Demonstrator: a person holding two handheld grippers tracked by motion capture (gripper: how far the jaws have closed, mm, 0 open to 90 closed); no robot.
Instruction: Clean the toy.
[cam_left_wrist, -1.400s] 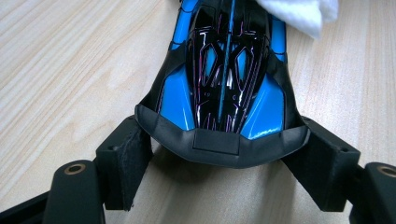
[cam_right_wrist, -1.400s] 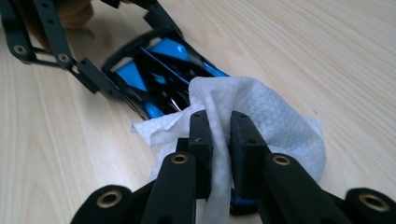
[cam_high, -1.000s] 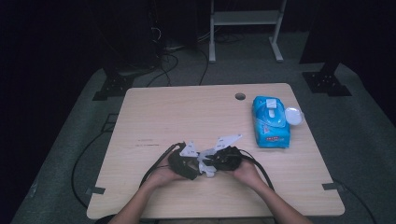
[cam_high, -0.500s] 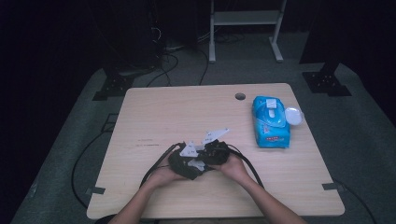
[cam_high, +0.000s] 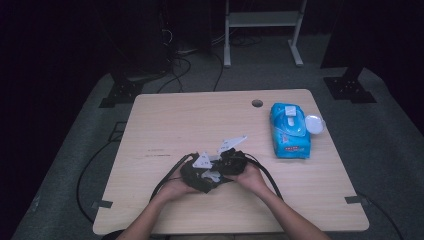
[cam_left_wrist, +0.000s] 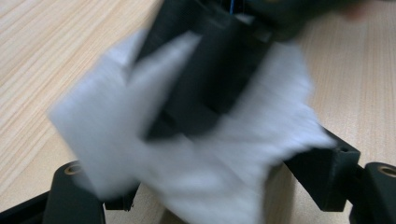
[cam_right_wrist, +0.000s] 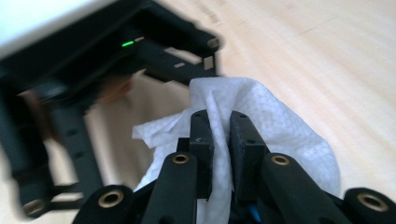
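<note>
Gripping a white wipe (cam_right_wrist: 261, 121) between its two black jaws, the right gripper (cam_right_wrist: 220, 140) has its pads drawn narrow with a fold of the sheet pinched in the gap. In the right gripper view the wipe rises past the jaw tips and spreads out to both sides, crumpled, so no clear long axis can be told; its upper edge points away from the gripper toward the left gripper's black frame, which sits just beyond it.

From above, both hands meet at the near middle of the tabletop (cam_high: 165, 125), the left gripper (cam_high: 196, 172) just left of the right gripper (cam_high: 231, 162), the two touching or nearly so, with the wipe (cam_high: 212, 176) a small white patch between them.

In the left gripper view the wipe (cam_left_wrist: 201, 154) is blurred and lies across the space between that gripper's jaws, which stand wide apart at the bottom corners; the right gripper's dark jaws come down onto the sheet from the top.

A blue pack of wipes (cam_high: 289, 131) lies at the far right of the tabletop, well apart from the hands, its long axis running near to far, its lid flipped open to the right.
</note>
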